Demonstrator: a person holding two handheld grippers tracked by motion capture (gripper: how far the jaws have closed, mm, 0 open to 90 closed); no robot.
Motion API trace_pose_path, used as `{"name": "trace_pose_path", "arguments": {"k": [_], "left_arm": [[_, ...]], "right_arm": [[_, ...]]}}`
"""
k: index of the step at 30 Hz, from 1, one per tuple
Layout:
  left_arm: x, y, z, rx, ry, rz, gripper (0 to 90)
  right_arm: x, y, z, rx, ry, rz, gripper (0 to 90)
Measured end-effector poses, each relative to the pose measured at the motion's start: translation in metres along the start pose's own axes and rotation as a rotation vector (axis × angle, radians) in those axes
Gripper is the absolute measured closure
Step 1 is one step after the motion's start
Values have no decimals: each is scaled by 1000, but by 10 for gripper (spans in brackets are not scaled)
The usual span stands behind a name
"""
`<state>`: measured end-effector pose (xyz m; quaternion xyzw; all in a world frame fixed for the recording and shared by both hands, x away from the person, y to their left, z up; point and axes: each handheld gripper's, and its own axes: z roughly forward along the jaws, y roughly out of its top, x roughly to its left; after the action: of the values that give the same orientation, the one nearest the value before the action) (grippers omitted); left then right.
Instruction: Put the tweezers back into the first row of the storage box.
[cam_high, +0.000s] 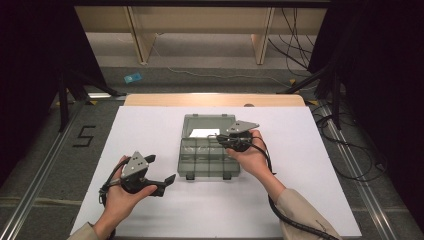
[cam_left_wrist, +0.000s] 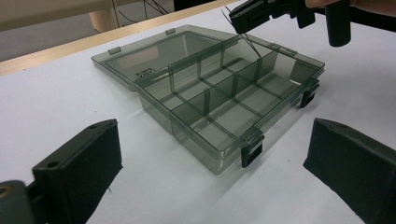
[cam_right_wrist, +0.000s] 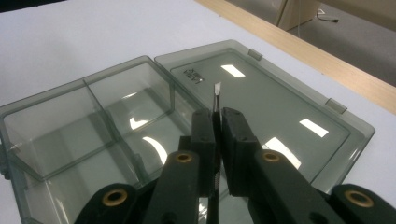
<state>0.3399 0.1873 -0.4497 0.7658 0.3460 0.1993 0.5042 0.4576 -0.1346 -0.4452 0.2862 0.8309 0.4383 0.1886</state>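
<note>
The white counter (cam_high: 150, 130) carries an open compartment box (cam_high: 207, 152), just ahead of the left tool (cam_high: 167, 181), whose jaws stand spread. Over it, the right tool (cam_right_wrist: 217, 122) pinches a thin divider strip (cam_right_wrist: 217, 91): light, stiff, likely slippery, so best gripped by its flat faces.

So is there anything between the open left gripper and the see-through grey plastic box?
No. The left gripper view shows bare white table between the left gripper and box.
</note>
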Motion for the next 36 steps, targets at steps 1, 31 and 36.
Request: {"name": "trace_pose_path", "arguments": {"k": [1,31,36], "left_arm": [[0,0,0,0,0,1,27],[1,0,-1,1,-1,4,29],[1,0,-1,-2,-5,2,30]], "right_arm": [[1,0,0,7,0,3,846],[4,-10,8,72,45,13,782],[0,-8,4,62,44,45,685]]}}
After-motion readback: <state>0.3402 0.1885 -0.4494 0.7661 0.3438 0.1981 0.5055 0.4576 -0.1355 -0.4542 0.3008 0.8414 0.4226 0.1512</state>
